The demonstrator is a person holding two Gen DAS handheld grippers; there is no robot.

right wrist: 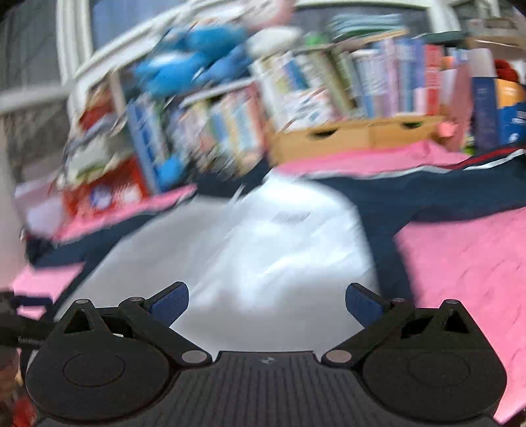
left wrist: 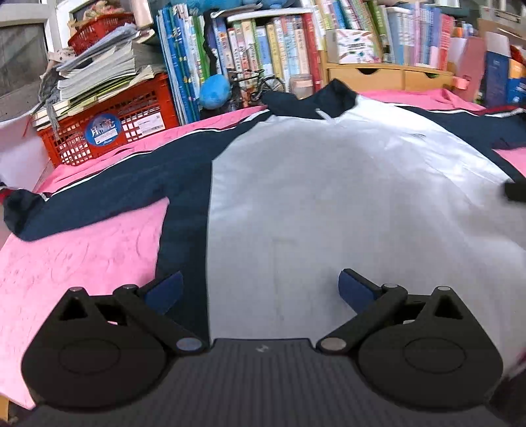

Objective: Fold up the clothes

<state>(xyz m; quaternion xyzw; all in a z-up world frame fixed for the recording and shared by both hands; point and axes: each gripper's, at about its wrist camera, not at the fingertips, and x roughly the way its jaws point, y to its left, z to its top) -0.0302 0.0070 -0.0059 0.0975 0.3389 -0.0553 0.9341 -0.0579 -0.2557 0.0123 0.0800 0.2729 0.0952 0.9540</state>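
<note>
Left gripper (left wrist: 261, 289): jaws spread wide and holding nothing; its blue pads (left wrist: 166, 290) hang over the lower part of the jacket, and contact with the cloth cannot be told.
Right gripper (right wrist: 267, 303): jaws likewise wide apart and empty (its view is heavily smeared), poised over the white panel near the jacket's right side.
Jacket (left wrist: 328, 203): lies spread flat on the pink cloth, white body panel in the middle, navy sides and sleeves reaching out to left and right, navy collar (left wrist: 328, 98) at the far end toward the books.
Left sleeve (left wrist: 82, 197): stretches out to the left edge of the desk, with a thin white stripe along it.
Right sleeve (right wrist: 460, 187): runs off to the right, edged with white and red piping.
Pink cloth (left wrist: 72, 256): covers the desk under the jacket, bare on both sides of the garment.
Red crate (left wrist: 108, 128): stands at the far left of the desk with a round blue sticker on its front; a stack of papers and booklets (left wrist: 98, 72) lies piled on top of it.
Red basket (left wrist: 98, 31): sits higher, atop the paper stack; contents unclear.
Wooden drawer unit (left wrist: 388, 77): behind the collar, two drawers, a white box resting on it.
Books (left wrist: 263, 49): upright rows along the back (a small model bicycle (left wrist: 259, 83) and a blue plush toy (left wrist: 213, 92) stand in front).
</note>
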